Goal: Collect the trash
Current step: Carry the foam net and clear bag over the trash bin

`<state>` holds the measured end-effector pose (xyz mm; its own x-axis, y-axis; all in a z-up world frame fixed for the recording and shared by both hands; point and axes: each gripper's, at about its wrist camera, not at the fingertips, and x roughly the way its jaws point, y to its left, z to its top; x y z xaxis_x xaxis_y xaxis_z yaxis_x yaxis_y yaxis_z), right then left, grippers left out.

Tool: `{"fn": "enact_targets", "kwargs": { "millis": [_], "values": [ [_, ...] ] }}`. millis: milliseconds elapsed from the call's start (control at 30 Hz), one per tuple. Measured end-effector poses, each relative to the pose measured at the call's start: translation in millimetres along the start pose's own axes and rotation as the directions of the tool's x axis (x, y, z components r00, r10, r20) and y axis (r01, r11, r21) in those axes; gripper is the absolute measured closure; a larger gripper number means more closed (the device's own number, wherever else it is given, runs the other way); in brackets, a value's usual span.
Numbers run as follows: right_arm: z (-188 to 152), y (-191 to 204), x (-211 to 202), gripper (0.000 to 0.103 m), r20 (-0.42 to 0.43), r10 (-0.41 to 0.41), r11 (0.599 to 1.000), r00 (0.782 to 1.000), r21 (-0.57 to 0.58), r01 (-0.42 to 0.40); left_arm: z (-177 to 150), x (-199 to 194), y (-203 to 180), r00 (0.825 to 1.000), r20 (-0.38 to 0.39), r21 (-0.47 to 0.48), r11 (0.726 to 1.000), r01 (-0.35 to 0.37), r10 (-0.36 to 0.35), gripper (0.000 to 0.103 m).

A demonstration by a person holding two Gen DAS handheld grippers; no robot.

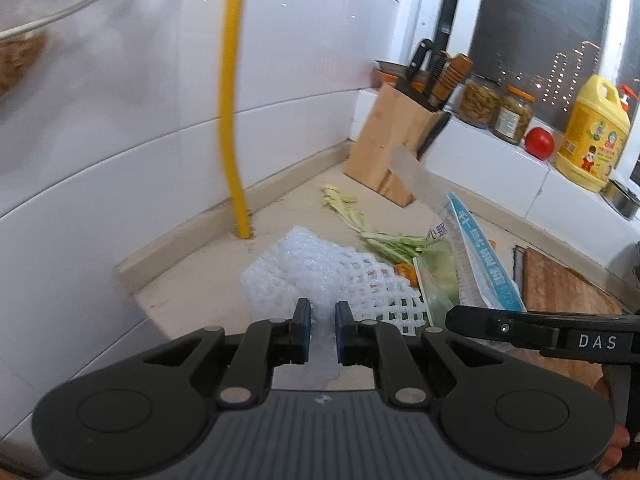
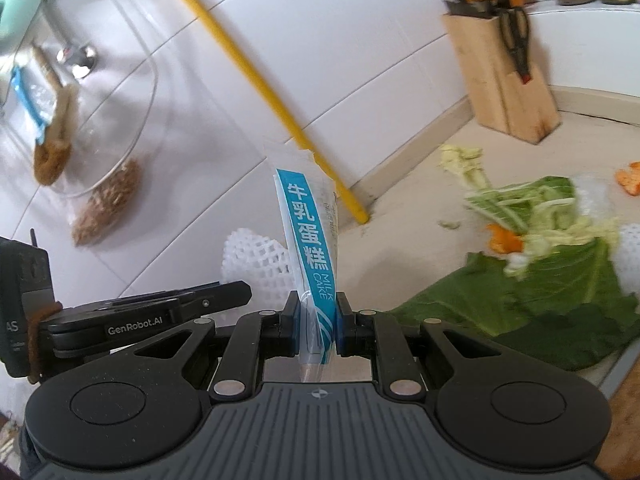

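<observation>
Gripping blue-white milk cake wrapper (image 2: 310,248), right tool (image 2: 318,328) clamped; left tool (image 1: 323,330) clamped on white foam net (image 1: 332,276).

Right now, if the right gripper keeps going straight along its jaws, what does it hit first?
Likely the white tiled wall, about where the yellow pipe crosses it. The right gripper, shut on the milk cake wrapper, has nothing else visibly dead ahead; depth is unclear.

Right claw (image 2: 318,320) pinched on an upright blue-and-white cake wrapper (image 2: 310,248), white foam net (image 2: 256,264) just left, green leaves (image 2: 552,280) right on the surface (image 2: 420,216), knife block (image 2: 504,76) beyond.
</observation>
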<state>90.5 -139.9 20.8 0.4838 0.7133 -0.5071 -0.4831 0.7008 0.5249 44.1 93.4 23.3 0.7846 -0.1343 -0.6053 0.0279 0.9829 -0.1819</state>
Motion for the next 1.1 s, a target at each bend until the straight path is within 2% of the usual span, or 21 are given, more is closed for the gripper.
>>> {"fn": "enact_targets", "kwargs": {
  "millis": [567, 1100],
  "values": [
    [-9, 65, 49, 0.082, -0.098, 0.076, 0.991, 0.992, -0.101, -0.086, -25, -48, 63, 0.995, 0.054, -0.091, 0.992, -0.082, 0.087, 0.093],
    [-29, 105, 95, 0.082, -0.226, 0.125, 0.980, 0.966, -0.122, -0.155, -59, -64, 115, 0.988, 0.001, -0.175, 0.972, -0.155, 0.157, 0.093]
  ]
}}
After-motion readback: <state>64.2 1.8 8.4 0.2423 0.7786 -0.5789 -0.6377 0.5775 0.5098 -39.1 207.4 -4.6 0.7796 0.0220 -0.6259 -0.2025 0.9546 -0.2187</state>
